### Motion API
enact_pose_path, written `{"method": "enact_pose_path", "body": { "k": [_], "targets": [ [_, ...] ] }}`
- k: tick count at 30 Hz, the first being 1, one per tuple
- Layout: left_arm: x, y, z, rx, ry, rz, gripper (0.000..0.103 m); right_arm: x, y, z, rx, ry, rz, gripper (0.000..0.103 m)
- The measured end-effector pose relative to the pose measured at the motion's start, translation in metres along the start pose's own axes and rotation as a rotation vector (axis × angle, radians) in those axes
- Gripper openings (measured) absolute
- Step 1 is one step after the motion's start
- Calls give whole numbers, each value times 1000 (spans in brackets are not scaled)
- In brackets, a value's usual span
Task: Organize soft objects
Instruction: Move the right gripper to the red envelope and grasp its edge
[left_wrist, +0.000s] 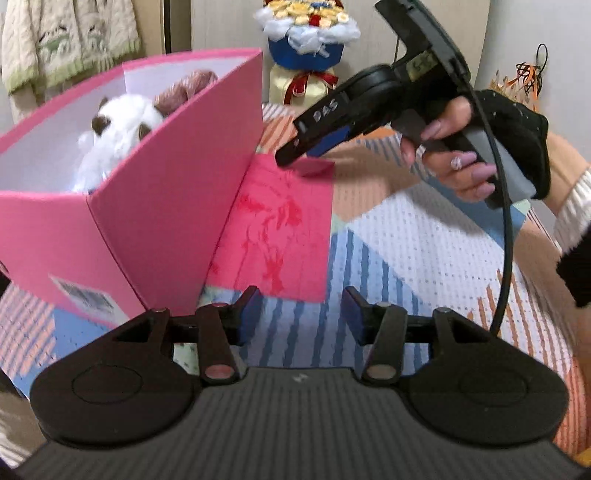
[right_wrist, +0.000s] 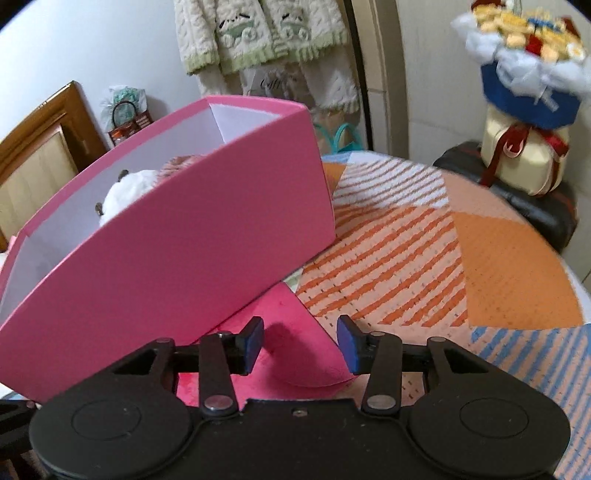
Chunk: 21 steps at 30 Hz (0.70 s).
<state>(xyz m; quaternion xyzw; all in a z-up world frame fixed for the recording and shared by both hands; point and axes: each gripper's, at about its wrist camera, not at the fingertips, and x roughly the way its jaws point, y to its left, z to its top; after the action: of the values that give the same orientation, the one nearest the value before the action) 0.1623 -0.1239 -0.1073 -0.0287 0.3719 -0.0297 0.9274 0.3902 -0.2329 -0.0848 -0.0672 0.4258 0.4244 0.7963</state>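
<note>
A pink box (left_wrist: 173, 206) stands on the patterned bedspread, with a white plush toy (left_wrist: 118, 136) and a brown knitted soft thing (left_wrist: 184, 88) inside. A pink lid (left_wrist: 280, 229) lies flat under and beside the box. My left gripper (left_wrist: 297, 317) is open and empty, just in front of the lid's near edge. My right gripper (right_wrist: 301, 343) is open, its fingers straddling the lid's corner (right_wrist: 295, 350); in the left wrist view its tips (left_wrist: 295, 155) touch the lid's far edge. The box (right_wrist: 184, 251) and white toy (right_wrist: 125, 192) show in the right wrist view.
A bouquet in blue wrap (left_wrist: 306, 40) stands behind the bed on a dark case (right_wrist: 517, 199). A cream garment (right_wrist: 258, 40) hangs on the wall. A wooden headboard (right_wrist: 40, 155) is at the left. The striped bedspread (right_wrist: 443, 258) extends to the right.
</note>
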Motion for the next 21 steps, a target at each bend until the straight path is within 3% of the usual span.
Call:
{"method": "enact_pose_path", "body": {
  "k": [4,7,14,21],
  "targets": [
    [0,3,0,-44,3,2,54,0,-7,-2,-2,19,72,60],
    [1,4,-1,-76,-4,-14,63,-4,-3,-9,-46,43,106,61],
    [2,2,-4,-59,-13,-4,65,-32,22,-42,-171,61,-26,60],
    [2,-1,-6,1,-23,-35,67,-73,10,-77,-61,46,-16,60]
  ]
}}
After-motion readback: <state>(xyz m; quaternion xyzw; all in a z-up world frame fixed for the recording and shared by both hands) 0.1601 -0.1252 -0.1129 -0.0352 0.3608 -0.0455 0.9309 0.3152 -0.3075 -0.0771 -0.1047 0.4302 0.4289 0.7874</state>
